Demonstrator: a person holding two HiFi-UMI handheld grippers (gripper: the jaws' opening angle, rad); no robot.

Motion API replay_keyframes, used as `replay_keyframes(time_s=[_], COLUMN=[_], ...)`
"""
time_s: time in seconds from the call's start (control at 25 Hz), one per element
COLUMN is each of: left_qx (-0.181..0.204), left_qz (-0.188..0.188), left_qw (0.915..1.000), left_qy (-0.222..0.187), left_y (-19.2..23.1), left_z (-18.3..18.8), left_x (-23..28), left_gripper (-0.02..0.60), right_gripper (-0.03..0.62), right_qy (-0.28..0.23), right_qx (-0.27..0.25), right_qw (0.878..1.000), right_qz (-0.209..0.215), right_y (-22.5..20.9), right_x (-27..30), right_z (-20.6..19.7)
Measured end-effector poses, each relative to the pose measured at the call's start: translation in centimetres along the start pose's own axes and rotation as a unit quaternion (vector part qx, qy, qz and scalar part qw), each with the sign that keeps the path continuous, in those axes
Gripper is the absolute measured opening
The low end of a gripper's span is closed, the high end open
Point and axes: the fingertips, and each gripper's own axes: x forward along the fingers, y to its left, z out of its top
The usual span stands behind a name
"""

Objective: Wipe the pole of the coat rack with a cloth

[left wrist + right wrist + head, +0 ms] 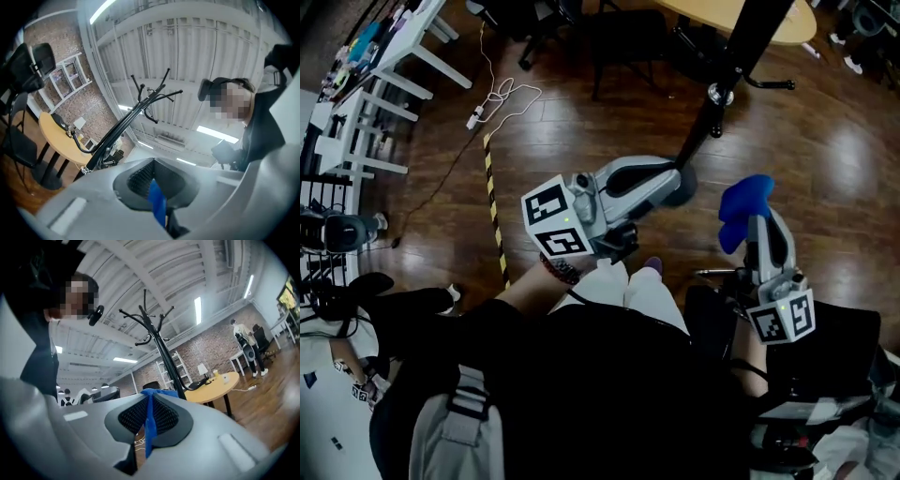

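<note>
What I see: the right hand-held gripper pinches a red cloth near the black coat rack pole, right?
Not red: the right gripper view shows the right hand-held gripper pinching a blue cloth near the black coat rack pole.

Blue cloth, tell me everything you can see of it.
The blue cloth is a soft, bright blue fabric, bunched into a rumpled wad over the tip of the right gripper, whose jaws are shut on a thin fold of it. It is held in the air to the right of the coat rack pole, not touching it. A similar blue strip sits between the shut jaws of the left gripper.
</note>
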Motion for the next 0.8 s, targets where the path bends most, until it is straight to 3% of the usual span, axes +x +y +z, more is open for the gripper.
replay_keyframes(time_s=[0.08, 0.2, 0.36, 0.6, 0.8], left_qx=[0.042, 0.085, 0.093, 0.112, 0.162], left_qz=[0.0, -0.03, -0.05, -0.044, -0.033], left_qw=[0.999, 0.9959, 0.9942, 0.9927, 0.9854], left_qy=[0.017, 0.009, -0.017, -0.007, 0.039], left_y=[-2.2, -6.0, -8.7, -9.2, -9.6], left_z=[1.6, 3.9, 5.5, 5.5, 4.9], left_x=[0.7, 0.8, 0.3, -0.3, 0.1], left_gripper=[-0.006, -0.006, -0.006, -0.006, -0.006], right_gripper=[0.019, 0.02, 0.02, 0.02, 0.018], right_qy=[0.002, -0.012, -0.024, -0.016, -0.012], right_qx=[-0.026, -0.076, -0.132, -0.154, -0.163], right_qw=[1.0, 0.997, 0.991, 0.988, 0.986], right_qz=[0.009, 0.017, 0.004, -0.001, -0.017], right_y=[2.9, 6.3, 8.3, 8.5, 8.7], right_x=[0.0, -0.1, 0.1, 1.0, 0.9], right_z=[2.0, 4.3, 6.0, 6.6, 6.5])
